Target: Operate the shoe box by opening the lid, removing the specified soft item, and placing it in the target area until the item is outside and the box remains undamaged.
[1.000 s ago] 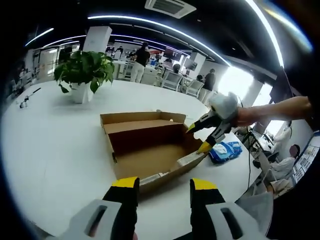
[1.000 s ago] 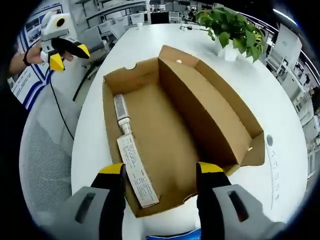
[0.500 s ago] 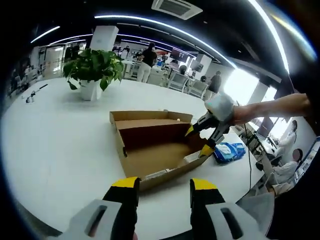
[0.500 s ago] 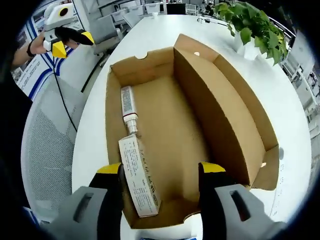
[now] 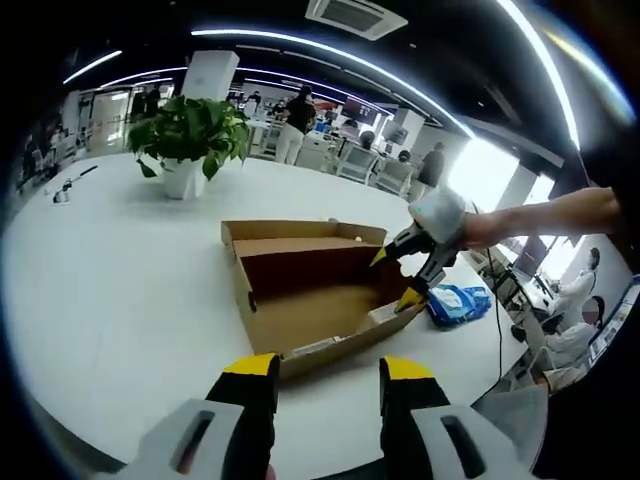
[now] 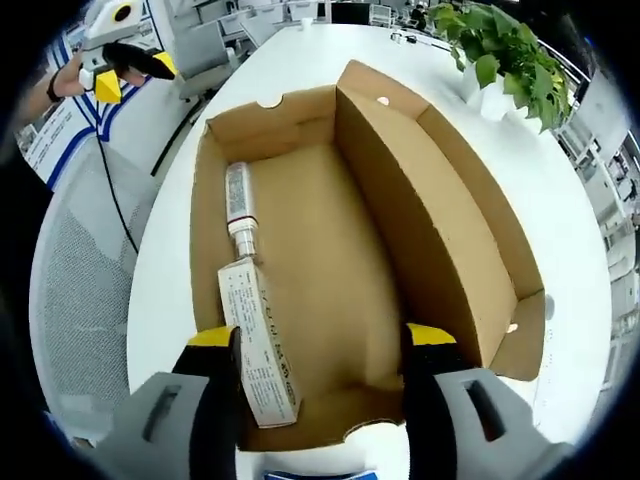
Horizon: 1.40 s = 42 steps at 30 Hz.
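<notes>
One white tabletop [image 5: 110, 290] stands in an open-plan office with ceiling light strips, carrying one potted plant [image 5: 188, 140], one blue soft pack [image 5: 455, 303] and one open shoe box [image 6: 330, 270] (lid folded back, one white carton [image 6: 257, 342] inside). The right gripper [image 6: 323, 345] hovers over the box's near end, jaws apart and empty. The left gripper [image 5: 328, 372] hangs before the box, likewise spread and empty.

A: Any words u can read?

B: Nope. Long white label [image 6: 258, 352] inside the shoe box [image 6: 440, 230] has tiny print & a barcode-ish bit, way too small. Smaller sticker [image 6: 238, 195] just past it, same prob.

A: Blue pack [image 5: 455, 302] on the table [image 5: 110, 270]?

B: Some white marks on it, can't read. Wall posters [image 6: 45, 140] too blurry.
</notes>
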Each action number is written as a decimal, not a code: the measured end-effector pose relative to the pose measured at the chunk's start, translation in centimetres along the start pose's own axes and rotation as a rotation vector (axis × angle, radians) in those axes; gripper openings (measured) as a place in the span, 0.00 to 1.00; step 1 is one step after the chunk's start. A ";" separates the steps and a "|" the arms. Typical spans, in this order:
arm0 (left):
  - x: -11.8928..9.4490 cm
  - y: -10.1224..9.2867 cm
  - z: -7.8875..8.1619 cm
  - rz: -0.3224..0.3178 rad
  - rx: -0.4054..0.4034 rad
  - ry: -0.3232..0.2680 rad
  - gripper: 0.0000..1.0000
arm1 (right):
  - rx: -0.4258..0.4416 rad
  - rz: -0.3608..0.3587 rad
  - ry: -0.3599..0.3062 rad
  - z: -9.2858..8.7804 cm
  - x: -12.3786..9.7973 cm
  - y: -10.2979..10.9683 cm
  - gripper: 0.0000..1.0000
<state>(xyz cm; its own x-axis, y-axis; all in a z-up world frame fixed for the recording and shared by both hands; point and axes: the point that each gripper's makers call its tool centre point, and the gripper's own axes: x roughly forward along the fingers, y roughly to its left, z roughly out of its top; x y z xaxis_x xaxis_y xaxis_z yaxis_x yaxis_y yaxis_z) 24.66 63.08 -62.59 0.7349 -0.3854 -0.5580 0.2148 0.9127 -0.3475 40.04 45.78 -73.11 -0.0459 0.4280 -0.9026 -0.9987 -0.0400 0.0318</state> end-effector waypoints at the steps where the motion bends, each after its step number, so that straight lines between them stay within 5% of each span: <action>1: 0.0 0.0 0.0 -0.001 0.001 0.000 0.41 | 0.001 -0.006 0.003 -0.1 -0.1 -0.1 0.60; 4: 0.0 0.0 0.0 -0.003 0.000 -0.001 0.41 | -0.023 -0.009 -0.010 0.3 -0.3 0.0 0.54; 7: 0.1 -0.1 0.0 -0.007 0.002 0.002 0.41 | 0.011 0.059 -0.053 1.5 0.1 1.4 0.63; 10: 0.2 -0.3 0.1 -0.013 0.006 0.003 0.41 | 0.002 0.065 -0.057 2.2 0.4 1.9 0.61; 14: 0.2 -0.5 0.5 -0.016 0.011 -0.003 0.41 | -0.027 0.065 -0.034 2.2 1.3 2.2 0.56; 23: -0.1 0.0 1.0 -0.014 -0.002 -0.018 0.40 | 0.016 0.007 -0.019 1.6 0.9 0.2 0.68; 27: -0.1 0.3 0.6 -0.011 -0.004 -0.014 0.40 | 0.018 -0.015 -0.021 1.6 0.6 -0.1 0.64; 34: 0.0 0.1 0.5 -0.017 -0.006 -0.013 0.40 | 0.000 0.041 -0.041 2.5 1.0 1.4 0.63; 42: -0.1 0.1 0.9 -0.013 0.000 -0.017 0.40 | -0.129 -0.012 0.080 0.8 2.2 1.4 0.54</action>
<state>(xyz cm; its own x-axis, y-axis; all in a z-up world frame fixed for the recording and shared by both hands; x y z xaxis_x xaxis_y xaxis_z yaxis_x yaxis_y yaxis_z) 25.17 63.32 -61.85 0.7429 -0.3947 -0.5406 0.2239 0.9077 -0.3549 38.49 47.41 -74.73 -0.0269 0.3564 -0.9340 -0.9877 -0.1532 -0.0300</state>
